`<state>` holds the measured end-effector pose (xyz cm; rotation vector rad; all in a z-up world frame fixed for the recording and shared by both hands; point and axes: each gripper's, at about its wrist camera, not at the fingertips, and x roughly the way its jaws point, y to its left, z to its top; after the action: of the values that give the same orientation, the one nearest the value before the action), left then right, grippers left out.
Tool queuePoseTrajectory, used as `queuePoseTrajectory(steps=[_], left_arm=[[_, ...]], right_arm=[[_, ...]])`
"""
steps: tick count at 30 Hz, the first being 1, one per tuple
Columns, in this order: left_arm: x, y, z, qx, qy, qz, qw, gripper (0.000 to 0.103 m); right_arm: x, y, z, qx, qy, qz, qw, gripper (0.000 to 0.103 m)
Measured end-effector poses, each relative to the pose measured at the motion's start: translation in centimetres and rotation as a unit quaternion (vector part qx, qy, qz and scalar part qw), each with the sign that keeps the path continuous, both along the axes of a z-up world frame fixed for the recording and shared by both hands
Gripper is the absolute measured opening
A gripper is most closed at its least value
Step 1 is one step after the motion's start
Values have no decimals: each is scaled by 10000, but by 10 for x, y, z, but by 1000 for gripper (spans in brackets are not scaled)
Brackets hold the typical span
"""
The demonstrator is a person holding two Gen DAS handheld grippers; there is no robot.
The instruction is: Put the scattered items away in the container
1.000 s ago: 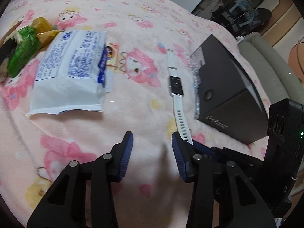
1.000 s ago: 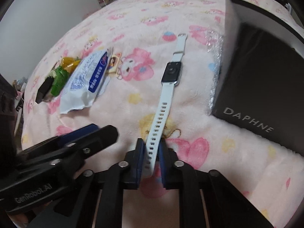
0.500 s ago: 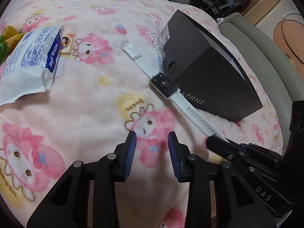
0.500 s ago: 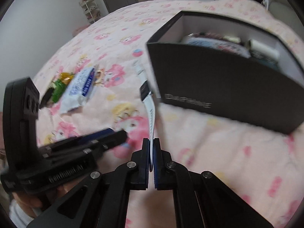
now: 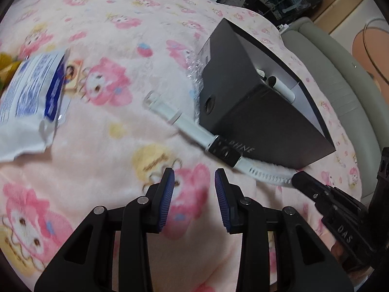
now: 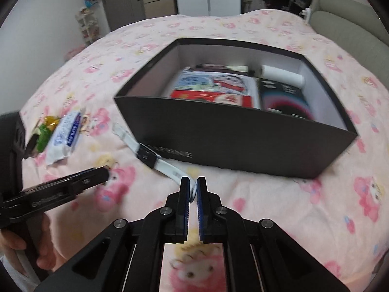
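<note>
Watch is trailing ahead-left from the right gripper's clamped jaws, box lying just ahead; left gripper's jaws are gaping empty.

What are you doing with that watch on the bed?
Tidying up. The right tool is pinching one end of the white watch strap, in front of the dark box that already holds a few things. The left tool is open and empty. A white packet and green and yellow wrappers wait on the pink blanket.
</note>
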<state>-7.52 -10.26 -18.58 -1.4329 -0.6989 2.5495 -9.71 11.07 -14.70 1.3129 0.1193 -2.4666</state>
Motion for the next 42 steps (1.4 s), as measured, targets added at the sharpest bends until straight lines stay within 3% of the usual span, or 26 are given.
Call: queuePoseTrajectory(steps=[5, 10, 19, 23, 27, 33, 37, 42], left_arm=[[-10, 5, -9, -76, 14, -20, 10000, 34], [-6, -7, -26, -15, -87, 87, 9999, 33], [-2, -20, -29, 253, 13, 108, 9996, 34], [8, -25, -23, 277, 122, 83, 9995, 34], [11, -26, -18, 408, 174, 58, 9990, 35], [14, 0, -10, 490, 157, -50, 9987, 35], [18, 9, -11, 604, 22, -165, 9980, 35], [28, 17, -13, 788, -117, -216, 9966, 35]], right_arm=[[-18, -34, -17, 107, -189, 548, 9983, 19], [-36, -48, -32, -97, -431, 758, 9961, 37], [-54, -60, -66, -273, -1020, 985, 9895, 35], [-41, -59, -59, -374, -775, 1063, 9906, 24], [-21, -56, -45, -400, -555, 1223, 9901, 22], [9, -41, -43, -673, -889, 1308, 9851, 21], [33, -32, -38, -333, -657, 1375, 9878, 21], [30, -8, -46, -1459, -1539, 897, 9731, 21]])
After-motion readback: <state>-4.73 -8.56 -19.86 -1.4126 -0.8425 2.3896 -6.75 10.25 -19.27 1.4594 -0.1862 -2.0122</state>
